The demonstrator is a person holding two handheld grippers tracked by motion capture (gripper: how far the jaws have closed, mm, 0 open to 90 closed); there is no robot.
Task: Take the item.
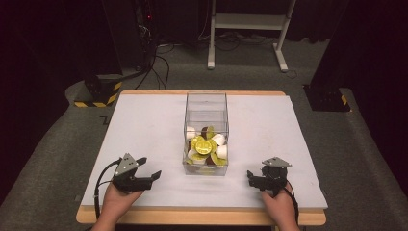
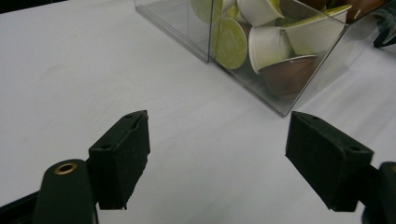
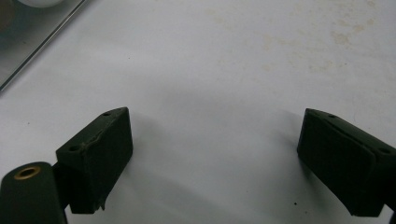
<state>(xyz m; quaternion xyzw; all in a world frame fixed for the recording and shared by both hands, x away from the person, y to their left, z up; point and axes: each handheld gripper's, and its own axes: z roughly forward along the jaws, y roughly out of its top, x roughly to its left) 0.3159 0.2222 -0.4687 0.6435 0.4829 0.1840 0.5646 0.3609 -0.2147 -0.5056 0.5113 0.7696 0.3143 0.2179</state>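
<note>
Beyond my worktop's far edge stands a white metal frame [image 1: 250, 29]; black-and-yellow striped blocks [image 1: 98, 91] sit off both far corners.

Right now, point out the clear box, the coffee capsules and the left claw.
clear box [image 1: 206, 102], high view, bare far wall.
coffee capsules [image 1: 204, 145], high view, green foil lid atop the pile.
left claw [image 2: 217, 158], left gripper view, midway between its open fingertips.

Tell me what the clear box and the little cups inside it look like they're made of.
Clear rectangular box: probably glossy acrylic or similar rigid plastic; transparent walls, sharp reflective edges. Small cups with green lids: likely smooth plastic bodies in white and brown, with matte foil-like lids.
</note>
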